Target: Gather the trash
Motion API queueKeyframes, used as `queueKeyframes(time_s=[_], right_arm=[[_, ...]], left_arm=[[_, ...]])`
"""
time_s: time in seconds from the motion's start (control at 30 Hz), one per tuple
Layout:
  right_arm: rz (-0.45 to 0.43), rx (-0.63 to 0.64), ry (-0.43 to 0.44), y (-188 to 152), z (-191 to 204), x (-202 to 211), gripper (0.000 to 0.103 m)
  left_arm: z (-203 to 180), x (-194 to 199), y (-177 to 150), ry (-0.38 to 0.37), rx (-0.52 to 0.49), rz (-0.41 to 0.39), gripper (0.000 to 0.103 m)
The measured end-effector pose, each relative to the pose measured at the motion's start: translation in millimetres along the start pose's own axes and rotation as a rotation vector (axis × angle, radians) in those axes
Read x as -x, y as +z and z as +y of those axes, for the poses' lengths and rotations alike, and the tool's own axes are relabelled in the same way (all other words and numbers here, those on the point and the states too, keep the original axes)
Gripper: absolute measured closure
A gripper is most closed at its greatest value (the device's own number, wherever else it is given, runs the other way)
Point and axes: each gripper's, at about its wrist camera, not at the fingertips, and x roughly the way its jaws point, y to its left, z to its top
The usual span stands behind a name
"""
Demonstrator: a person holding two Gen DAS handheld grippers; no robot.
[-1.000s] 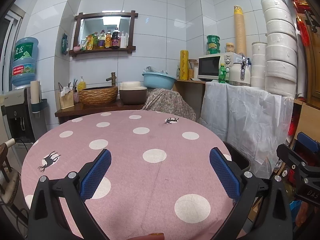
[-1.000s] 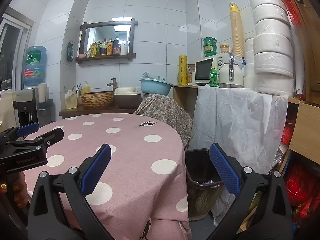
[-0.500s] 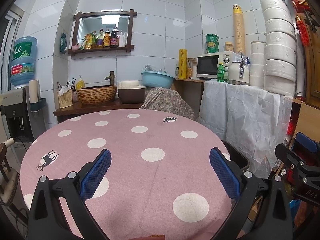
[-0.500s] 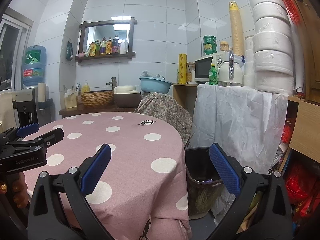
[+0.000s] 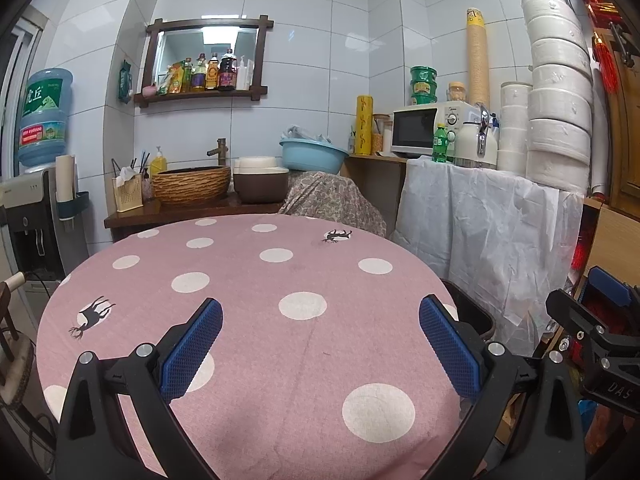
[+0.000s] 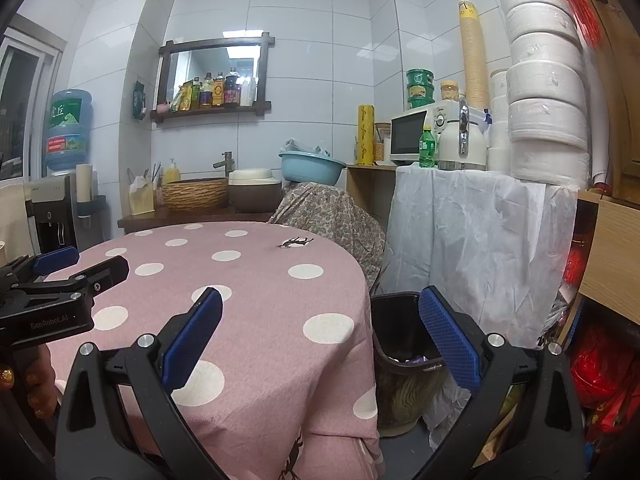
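A round table under a pink cloth with white dots fills the left wrist view; I see no loose trash on it. My left gripper hovers open above its near part, nothing between the blue pads. My right gripper is open too, over the table's right edge, with the dark trash bin on the floor just beyond. Some scraps lie inside the bin. The left gripper shows at the left of the right wrist view, and the right gripper shows at the right of the left wrist view.
Behind the table a wooden counter carries a wicker basin, a brown pot and a blue bowl. A white-draped shelf with a microwave, a kettle and stacked white rolls stands right of the bin. A water dispenser is at the left.
Both views have drifted slightly back and down from the table. Both grippers stay open and empty.
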Motion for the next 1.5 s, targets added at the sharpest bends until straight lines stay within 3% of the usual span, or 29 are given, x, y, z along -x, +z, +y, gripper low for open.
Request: queueKeyframes(time_s=[1.5], right_arm=[[0.018, -0.007, -0.012, 0.4, 3.5, -4.1, 0.006]], left_arm=[[2.5, -5.8, 4.9, 0.011, -0.010, 0.026, 0.005]])
